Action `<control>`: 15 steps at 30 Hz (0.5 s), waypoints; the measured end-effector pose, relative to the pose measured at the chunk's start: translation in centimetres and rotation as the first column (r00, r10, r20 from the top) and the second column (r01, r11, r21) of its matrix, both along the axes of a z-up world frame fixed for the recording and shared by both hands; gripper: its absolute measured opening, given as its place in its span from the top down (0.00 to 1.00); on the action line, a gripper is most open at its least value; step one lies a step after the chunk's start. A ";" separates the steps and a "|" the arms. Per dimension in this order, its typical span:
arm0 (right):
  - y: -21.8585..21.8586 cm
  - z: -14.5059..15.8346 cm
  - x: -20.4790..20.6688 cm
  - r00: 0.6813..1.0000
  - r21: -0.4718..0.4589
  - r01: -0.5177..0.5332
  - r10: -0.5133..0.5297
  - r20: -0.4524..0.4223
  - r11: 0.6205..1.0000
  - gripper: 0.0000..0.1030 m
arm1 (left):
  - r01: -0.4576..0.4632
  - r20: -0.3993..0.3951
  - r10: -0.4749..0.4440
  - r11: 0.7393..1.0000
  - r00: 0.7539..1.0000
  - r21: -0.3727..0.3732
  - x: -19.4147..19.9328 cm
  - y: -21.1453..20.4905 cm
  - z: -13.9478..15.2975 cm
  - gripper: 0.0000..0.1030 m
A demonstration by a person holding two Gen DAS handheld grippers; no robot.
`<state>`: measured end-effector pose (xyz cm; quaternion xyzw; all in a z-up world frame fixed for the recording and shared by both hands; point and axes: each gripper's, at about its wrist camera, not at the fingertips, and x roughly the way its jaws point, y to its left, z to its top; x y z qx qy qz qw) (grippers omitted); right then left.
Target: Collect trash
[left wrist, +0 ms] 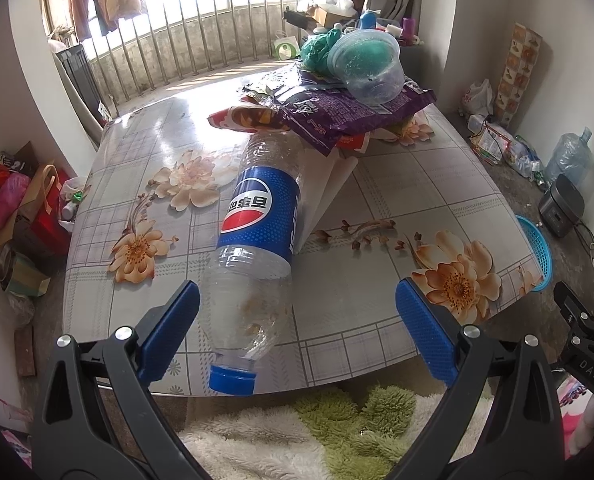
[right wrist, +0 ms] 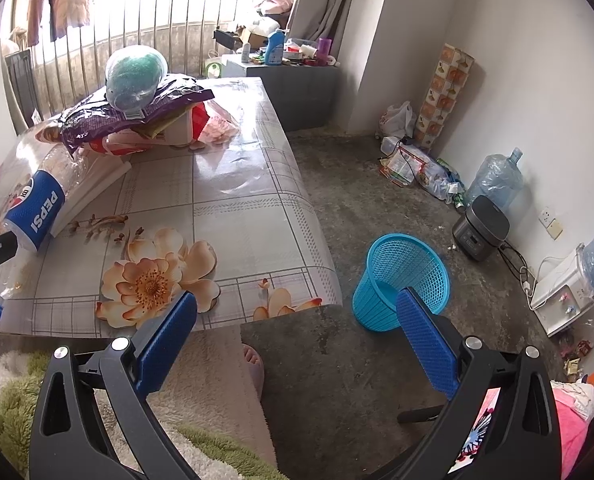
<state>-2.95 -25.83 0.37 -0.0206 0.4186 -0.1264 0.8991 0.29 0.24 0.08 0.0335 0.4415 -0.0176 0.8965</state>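
An empty Pepsi bottle with a blue cap lies on the flowered table, cap toward me at the near edge. My left gripper is open, its left pad beside the bottle's neck end, not closed on it. The bottle also shows at the left of the right wrist view. Behind it is a trash pile: a purple snack bag, red wrappers and a clear plastic bowl. My right gripper is open and empty, off the table's near right corner, above a blue mesh wastebasket on the floor.
The table edge runs just ahead of the right gripper. A grey appliance, water jugs and bagged clutter line the right wall. A fluffy green-white blanket lies below the grippers. Bags and boxes sit left of the table.
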 end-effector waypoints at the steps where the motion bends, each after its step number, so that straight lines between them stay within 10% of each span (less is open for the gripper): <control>1: 0.0 0.0 0.0 1.000 0.000 0.001 -0.001 0.001 1.000 0.06 | 0.000 -0.001 0.000 1.000 1.000 0.000 0.0 0.0 0.0 0.09; 15: 0.0 0.1 0.1 1.000 0.000 0.002 -0.002 0.001 1.000 0.06 | -0.001 0.000 0.001 1.000 1.000 0.000 0.0 0.1 0.1 0.09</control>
